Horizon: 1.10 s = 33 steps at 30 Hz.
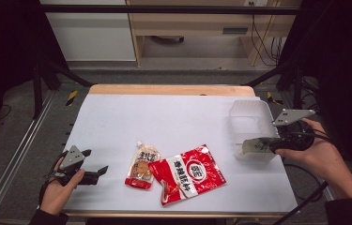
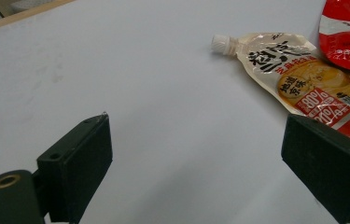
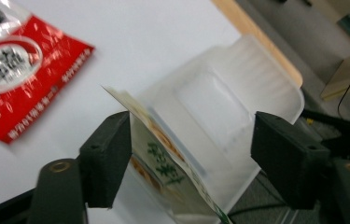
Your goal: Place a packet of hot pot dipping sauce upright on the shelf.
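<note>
the pale packet (image 3: 163,163) with green print and an orange-brown patch stands on edge inside the translucent plastic tub (image 3: 238,88), leaning against its near wall; part of it is blurred. in the high view the packet (image 1: 254,146) sits at the front of the tub (image 1: 251,115), which stands near the right edge of the worktop (image 1: 164,117), roughly midway along it.

right gripper (image 3: 191,140): jaws wide apart. the packet lies between them, its edge just at the left jaw's face, the far jaw well clear of it; no squeeze visible. in the high view this gripper (image 1: 264,145) hangs at the tub's front wall.

left gripper (image 2: 196,149): jaws wide, nothing but bare white surface between them. in the high view it (image 1: 99,171) rests low near the front left corner of the worktop.

other things: a spouted sauce pouch (image 1: 142,165), cream and red with a white cap, lies flat near the front edge at the middle. a red snack bag (image 1: 188,173) with a white oval label lies just to its right, overlapping the pouch's edge. both are well apart from the tub, with open surface between.
</note>
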### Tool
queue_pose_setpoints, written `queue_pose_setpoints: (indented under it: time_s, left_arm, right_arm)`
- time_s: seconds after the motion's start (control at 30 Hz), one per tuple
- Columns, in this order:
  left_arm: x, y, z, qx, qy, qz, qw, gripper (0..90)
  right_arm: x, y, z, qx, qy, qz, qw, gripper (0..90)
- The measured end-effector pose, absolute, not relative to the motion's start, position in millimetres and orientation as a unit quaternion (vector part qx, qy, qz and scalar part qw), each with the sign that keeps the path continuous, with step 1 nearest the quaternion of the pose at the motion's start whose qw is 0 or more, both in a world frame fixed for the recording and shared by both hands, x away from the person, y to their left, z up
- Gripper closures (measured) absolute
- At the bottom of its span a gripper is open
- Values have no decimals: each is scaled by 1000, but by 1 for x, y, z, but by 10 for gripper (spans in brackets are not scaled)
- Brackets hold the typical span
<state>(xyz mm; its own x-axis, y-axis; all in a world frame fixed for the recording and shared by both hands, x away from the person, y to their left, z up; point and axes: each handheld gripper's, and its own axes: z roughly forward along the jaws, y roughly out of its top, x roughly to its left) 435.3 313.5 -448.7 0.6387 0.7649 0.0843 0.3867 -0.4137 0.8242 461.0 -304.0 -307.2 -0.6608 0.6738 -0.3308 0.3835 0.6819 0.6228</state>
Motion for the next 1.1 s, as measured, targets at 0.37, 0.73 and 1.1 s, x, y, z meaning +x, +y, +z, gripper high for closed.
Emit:
queue_pose_setpoints:
  time_s: [0.37, 0.73, 1.1]
  left_arm:
    - [435, 313, -449, 810, 354, 232, 406, 84]
    - [436, 311, -450, 812, 352, 232, 404, 84]
    - [436, 311, -449, 813, 350, 235, 402, 84]
  right_arm:
    - [441, -234, -296, 262, 859, 318, 303, 180]
    - [443, -159, -322, 256, 864, 339, 268, 152]
    - [456, -112, -349, 267, 862, 354, 245, 153]
